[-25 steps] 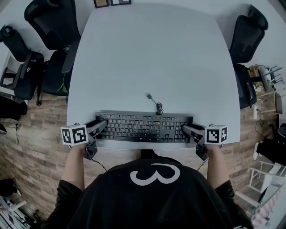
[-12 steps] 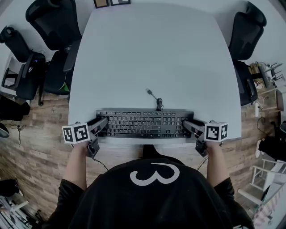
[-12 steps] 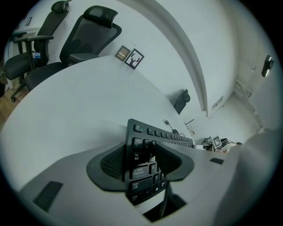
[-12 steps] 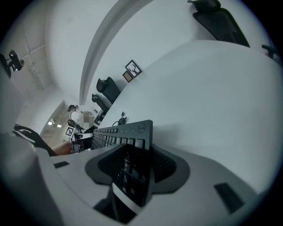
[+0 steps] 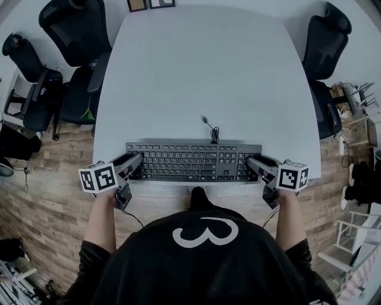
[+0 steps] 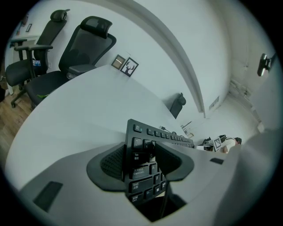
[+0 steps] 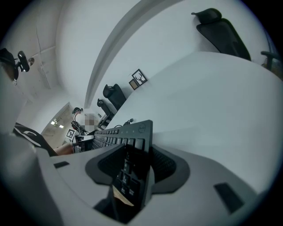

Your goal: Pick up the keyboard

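Observation:
The black keyboard [image 5: 193, 161] lies crosswise above the near edge of the white table [image 5: 202, 59], held at both ends. My left gripper [image 5: 136, 162] is shut on its left end, and in the left gripper view the pads [image 6: 114, 162] press the key face and underside of the keyboard [image 6: 140, 154]. My right gripper [image 5: 253, 164] is shut on the right end, and the right gripper view shows the keyboard [image 7: 132, 145] clamped between the jaws. Its cable [image 5: 210, 128] trails onto the table behind it.
Black office chairs stand at the table's left [image 5: 77, 36] and right [image 5: 324, 41]. Two small picture frames [image 5: 149, 3] sit at the far edge. Wooden floor [image 5: 53, 196] lies on both sides of the person's body.
The keyboard, still held at both ends, has shifted slightly away from the body and looks a little larger and more level. The cable plug has moved with it.

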